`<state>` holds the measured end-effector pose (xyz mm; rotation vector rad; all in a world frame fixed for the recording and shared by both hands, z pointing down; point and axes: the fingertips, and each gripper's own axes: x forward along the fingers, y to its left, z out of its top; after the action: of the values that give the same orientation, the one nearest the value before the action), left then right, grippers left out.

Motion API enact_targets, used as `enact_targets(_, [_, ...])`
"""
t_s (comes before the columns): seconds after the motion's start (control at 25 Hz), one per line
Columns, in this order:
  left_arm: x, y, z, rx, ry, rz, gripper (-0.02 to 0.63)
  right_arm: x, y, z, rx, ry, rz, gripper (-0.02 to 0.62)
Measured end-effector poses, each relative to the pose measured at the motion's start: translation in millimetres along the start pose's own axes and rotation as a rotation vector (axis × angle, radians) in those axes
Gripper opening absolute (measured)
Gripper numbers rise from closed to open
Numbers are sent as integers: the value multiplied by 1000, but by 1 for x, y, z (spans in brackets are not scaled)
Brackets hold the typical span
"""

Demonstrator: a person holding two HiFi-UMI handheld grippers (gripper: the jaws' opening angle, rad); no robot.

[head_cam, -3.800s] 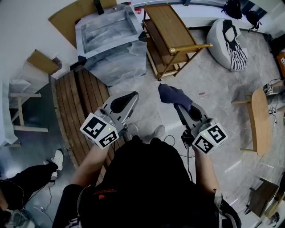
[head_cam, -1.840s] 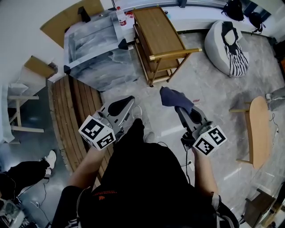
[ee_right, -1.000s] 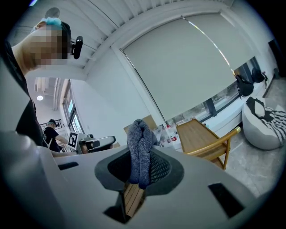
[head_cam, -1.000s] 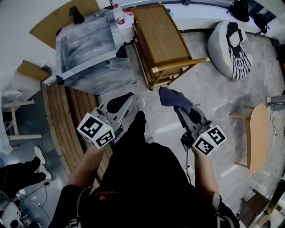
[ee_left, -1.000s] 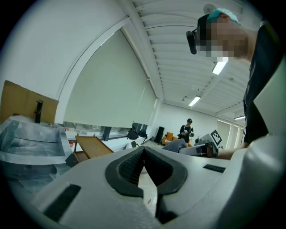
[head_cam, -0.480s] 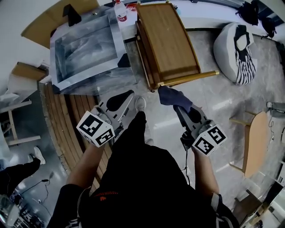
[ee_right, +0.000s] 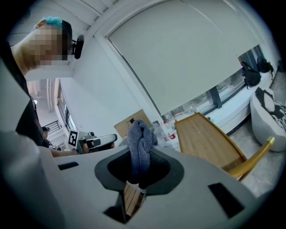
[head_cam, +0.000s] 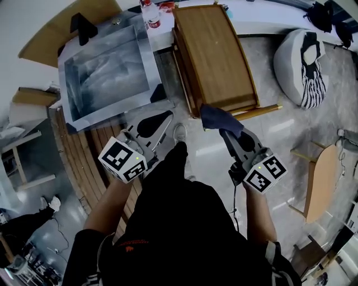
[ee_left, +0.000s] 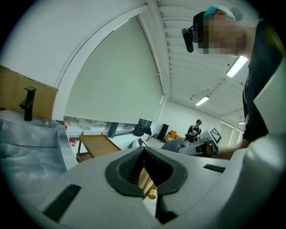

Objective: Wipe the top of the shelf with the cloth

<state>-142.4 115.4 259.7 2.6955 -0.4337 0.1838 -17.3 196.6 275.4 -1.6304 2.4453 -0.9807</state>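
Pale marbled floor tiles [head_cam: 268,139] fill the room, with the wooden shelf [head_cam: 215,56] standing at the far middle, its long bare top facing up. Just left of the shelf sits a grey marbled basin [head_cam: 103,72], and nearer than that a platform of dark wooden slats [head_cam: 84,167]. Well to the right of the shelf lies a white beanbag with black stripes [head_cam: 305,58].

The right gripper [head_cam: 228,134] reaches toward the shelf's near right corner, its jaws clamped on a dark blue-grey knitted cloth [head_cam: 219,118] that stands bunched up out of the pads [ee_right: 139,143]. The cloth hangs over the shelf's near edge, beside the golden rail [head_cam: 263,110]; whether it touches the wood cannot be told.

The left gripper [head_cam: 163,117] is held near the shelf's near left corner, over the floor, jaws drawn together at the tips with only a slit behind them and nothing between [ee_left: 143,172].

A red-labelled bottle [head_cam: 150,14] stands by the shelf's far left corner.
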Motion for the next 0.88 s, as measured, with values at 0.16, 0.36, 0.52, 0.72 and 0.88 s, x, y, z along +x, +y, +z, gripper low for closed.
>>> enact_targets(0.16, [15,25,11,12,9,-10,17,26,-14,15,5,9,-11,55])
enact_targets(0.36, [30,55,17,2,18,-17,17,54,-26,29,2,19,-19,55])
enact_targets(0.52, [38,72,23,-6,20,-19,17,71,-34,36,7,31,-23,55])
enact_targets(0.72, [45,86,28,-15,20,-13,17,85,-42,45,5,38,-22,55])
enact_targets(0.88, [49,98,31,-22,13,1,17,98,-50,51,1,50,-15,55])
